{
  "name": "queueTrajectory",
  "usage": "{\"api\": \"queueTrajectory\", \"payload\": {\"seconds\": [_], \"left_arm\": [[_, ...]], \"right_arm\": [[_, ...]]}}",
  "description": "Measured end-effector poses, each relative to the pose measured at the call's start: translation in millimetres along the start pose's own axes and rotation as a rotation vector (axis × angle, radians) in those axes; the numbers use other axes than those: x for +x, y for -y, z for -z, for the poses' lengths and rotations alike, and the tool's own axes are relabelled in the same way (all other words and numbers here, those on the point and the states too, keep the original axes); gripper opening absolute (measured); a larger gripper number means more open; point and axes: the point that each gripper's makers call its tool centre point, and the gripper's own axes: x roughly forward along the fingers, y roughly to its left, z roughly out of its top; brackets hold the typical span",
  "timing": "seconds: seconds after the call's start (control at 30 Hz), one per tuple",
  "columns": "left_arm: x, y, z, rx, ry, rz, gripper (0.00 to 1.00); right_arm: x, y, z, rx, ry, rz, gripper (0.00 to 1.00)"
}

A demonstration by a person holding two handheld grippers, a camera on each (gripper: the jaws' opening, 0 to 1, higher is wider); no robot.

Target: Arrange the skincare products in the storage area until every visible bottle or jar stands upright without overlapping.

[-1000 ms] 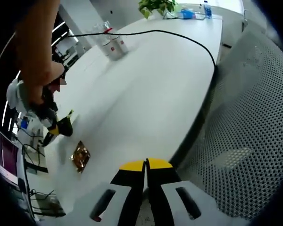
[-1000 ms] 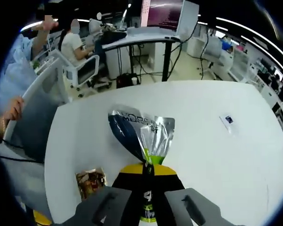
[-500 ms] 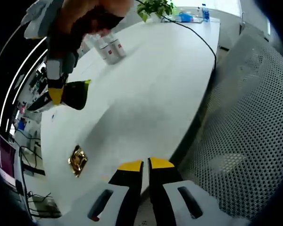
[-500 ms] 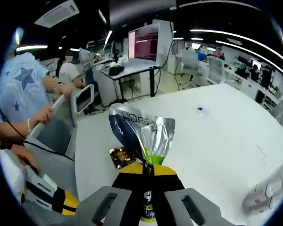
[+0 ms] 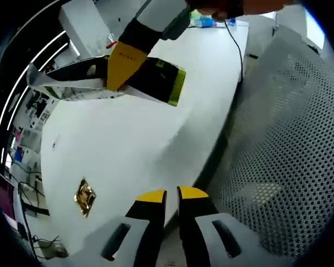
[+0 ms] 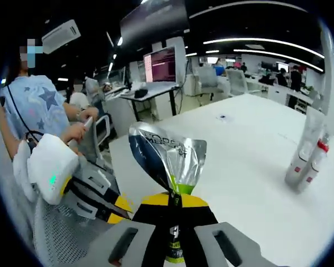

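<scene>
Silver pouch (image 6: 166, 158) is clamped in your right hand-held gripper (image 6: 174, 201); bottles (image 6: 307, 158) stand ahead-right near the table (image 6: 250, 144) edge; left hand-held gripper (image 5: 171, 194) nearly closed, empty.

- Long ceiling light strips (image 6: 256, 40) overhead give bright, even light; the ceiling between them stays dark.
- The white counter (image 5: 133, 150) ahead of the left tool (image 5: 171, 194) is near blown out, with a soft grey shadow just beyond the tips.
- Glare glints off the silver pouch (image 6: 167, 156) above the right tool (image 6: 175, 200).
- Fisheye bending curves edges; the near pouch looks motion-blurred in the left gripper view.
</scene>
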Motion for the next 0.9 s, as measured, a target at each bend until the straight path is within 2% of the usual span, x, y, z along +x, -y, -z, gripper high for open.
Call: {"api": "queueTrajectory", "payload": {"seconds": [0.1, 0.2, 0.3, 0.37, 0.5, 0.53, 0.6, 0.73, 0.8, 0.83, 0.9], "left_arm": [[-5, 0.6, -10.5, -0.057, 0.050, 0.017, 0.09], [-8, -3.5, -9.3, -0.083, 0.045, 0.019, 0.10], [-10, -5.4, -16.9, -0.151, 0.084, 0.035, 0.09], [-14, -10.7, -25.0, -0.229, 0.117, 0.039, 0.08], [-25, -19.2, -54.4, -0.467, 0.262, 0.097, 0.07], [-26, -19.4, -56.9, -0.482, 0.276, 0.106, 0.07], [-34, -18.1, -74.5, -0.658, 0.377, 0.198, 0.09], [-52, -23.5, -103.1, -0.937, 0.582, 0.353, 0.11], [-58, -27.1, -110.0, -1.036, 0.657, 0.402, 0.13], [-62, -29.1, -114.2, -1.116, 0.713, 0.446, 0.13], [-70, -34.6, -118.4, -1.225, 0.802, 0.510, 0.11]], "right_arm": [[-10, 1, 4.5, 0.040, 0.025, 0.021, 0.00], [-17, 1, 9.3, 0.066, 0.035, 0.032, 0.00], [-23, 3, 11.7, 0.076, 0.051, 0.044, 0.00], [-27, 4, 13.8, 0.090, 0.053, 0.052, 0.00], [-31, 7, 14.6, 0.112, 0.071, 0.066, 0.00], [-31, 8, 14.6, 0.113, 0.072, 0.068, 0.00], [-33, 11, 14.1, 0.121, 0.084, 0.082, 0.00], [-32, 11, 13.1, 0.143, 0.091, 0.083, 0.00], [-31, 9, 12.3, 0.142, 0.088, 0.079, 0.00], [-29, 6, 10.9, 0.141, 0.089, 0.072, 0.00], [-26, 2, 7.8, 0.139, 0.093, 0.061, 0.00]]}}
